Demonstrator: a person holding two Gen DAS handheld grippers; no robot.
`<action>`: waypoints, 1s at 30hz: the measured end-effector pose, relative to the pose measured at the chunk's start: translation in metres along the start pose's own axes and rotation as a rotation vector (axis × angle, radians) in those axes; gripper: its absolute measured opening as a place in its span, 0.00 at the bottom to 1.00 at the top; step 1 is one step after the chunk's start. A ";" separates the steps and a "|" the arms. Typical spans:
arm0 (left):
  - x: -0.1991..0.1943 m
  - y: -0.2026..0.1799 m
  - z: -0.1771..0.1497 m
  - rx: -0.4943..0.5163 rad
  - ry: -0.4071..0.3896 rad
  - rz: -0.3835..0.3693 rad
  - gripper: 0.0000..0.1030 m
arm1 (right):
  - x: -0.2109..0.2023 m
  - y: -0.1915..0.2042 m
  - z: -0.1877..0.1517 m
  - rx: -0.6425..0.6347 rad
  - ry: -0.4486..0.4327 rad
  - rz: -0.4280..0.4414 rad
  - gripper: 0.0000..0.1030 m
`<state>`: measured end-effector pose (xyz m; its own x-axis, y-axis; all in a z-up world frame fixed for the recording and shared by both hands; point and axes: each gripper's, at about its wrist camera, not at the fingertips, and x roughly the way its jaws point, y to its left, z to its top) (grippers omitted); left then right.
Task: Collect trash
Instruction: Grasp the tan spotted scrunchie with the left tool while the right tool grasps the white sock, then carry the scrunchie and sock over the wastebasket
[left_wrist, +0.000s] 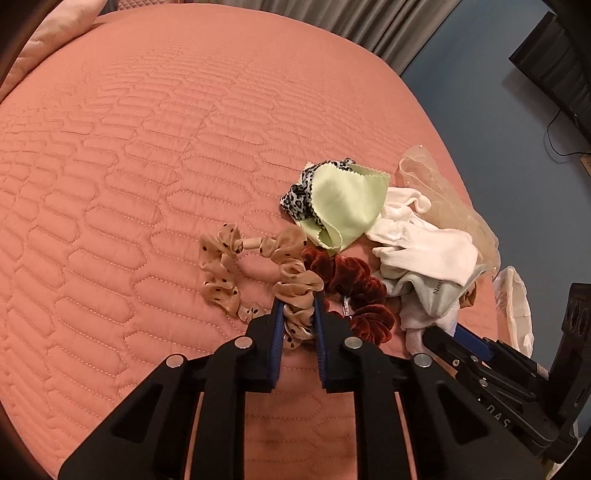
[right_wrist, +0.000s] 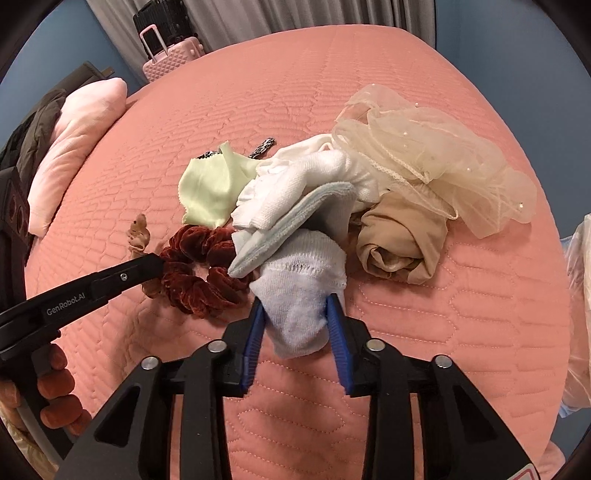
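Note:
A heap of small fabric items lies on the pink quilted bed (left_wrist: 129, 166). My left gripper (left_wrist: 298, 299) is shut on a beige dotted scrunchie (left_wrist: 221, 266), pinching its near loop. Beside it lies a dark red velvet scrunchie (left_wrist: 354, 291), with a pale green cloth (left_wrist: 343, 203) and a leopard-print scrunchie (left_wrist: 295, 199) behind. My right gripper (right_wrist: 295, 300) is shut on a white sock (right_wrist: 303, 273) at the near edge of the heap. A grey-blue sock (right_wrist: 291, 229), a cream tulle piece (right_wrist: 424, 158) and a tan cloth (right_wrist: 402, 240) lie behind it. The left gripper's finger (right_wrist: 147, 264) touches the red scrunchie (right_wrist: 199, 280).
A pink pillow (right_wrist: 77, 147) lies at the bed's left end, with a pink suitcase (right_wrist: 170, 55) and a grey curtain beyond. A translucent plastic bag (left_wrist: 515, 306) hangs off the bed's right edge. Dark furniture (left_wrist: 554, 66) stands on the blue floor.

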<state>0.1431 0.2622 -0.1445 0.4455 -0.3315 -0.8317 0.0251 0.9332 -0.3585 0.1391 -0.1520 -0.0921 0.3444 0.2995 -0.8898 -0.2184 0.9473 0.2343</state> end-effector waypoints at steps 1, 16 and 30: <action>-0.004 -0.001 0.002 0.001 -0.006 0.003 0.13 | -0.003 0.000 0.000 -0.005 -0.004 -0.002 0.18; -0.094 -0.092 0.027 0.150 -0.213 -0.050 0.13 | -0.146 -0.010 0.027 -0.029 -0.292 0.042 0.14; -0.146 -0.224 0.025 0.385 -0.340 -0.189 0.13 | -0.312 -0.084 0.029 0.048 -0.588 -0.043 0.14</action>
<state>0.0946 0.1048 0.0677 0.6639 -0.4946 -0.5610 0.4304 0.8661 -0.2543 0.0760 -0.3215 0.1769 0.8030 0.2610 -0.5358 -0.1568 0.9599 0.2325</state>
